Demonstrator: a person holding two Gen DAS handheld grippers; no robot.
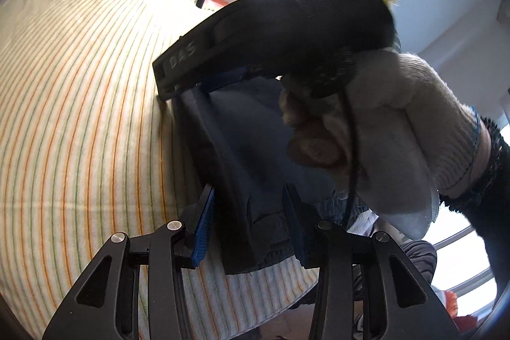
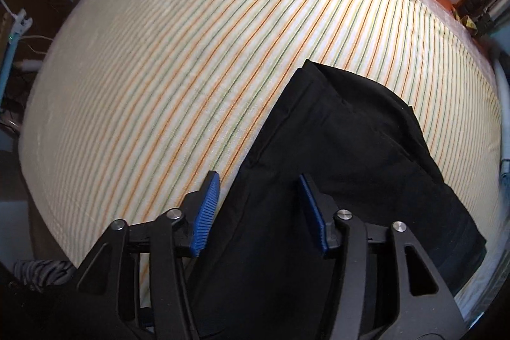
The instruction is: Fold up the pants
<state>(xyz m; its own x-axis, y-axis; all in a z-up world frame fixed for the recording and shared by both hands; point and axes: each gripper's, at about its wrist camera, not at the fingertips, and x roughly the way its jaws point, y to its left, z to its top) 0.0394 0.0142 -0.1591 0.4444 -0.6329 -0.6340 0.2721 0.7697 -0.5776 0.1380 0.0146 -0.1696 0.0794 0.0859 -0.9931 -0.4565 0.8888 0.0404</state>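
Dark pants lying folded on a striped sheet, both tongs spread above them.

Left tongs (image 1: pixel 251 225) are hanging spread over the pants (image 1: pixel 242 155), pads not pressing the cloth; right tongs (image 2: pixel 259 209) are hovering spread over the pants (image 2: pixel 350 155), pinching nothing, on the striped sheet (image 2: pixel 175 69).

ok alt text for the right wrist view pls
Dark folded fabric pants lie on a cream striped bedsheet, seen from above. The right hand-held gripper hangs over the pants' left edge, its blue ribbed pads apart, gripping nothing.
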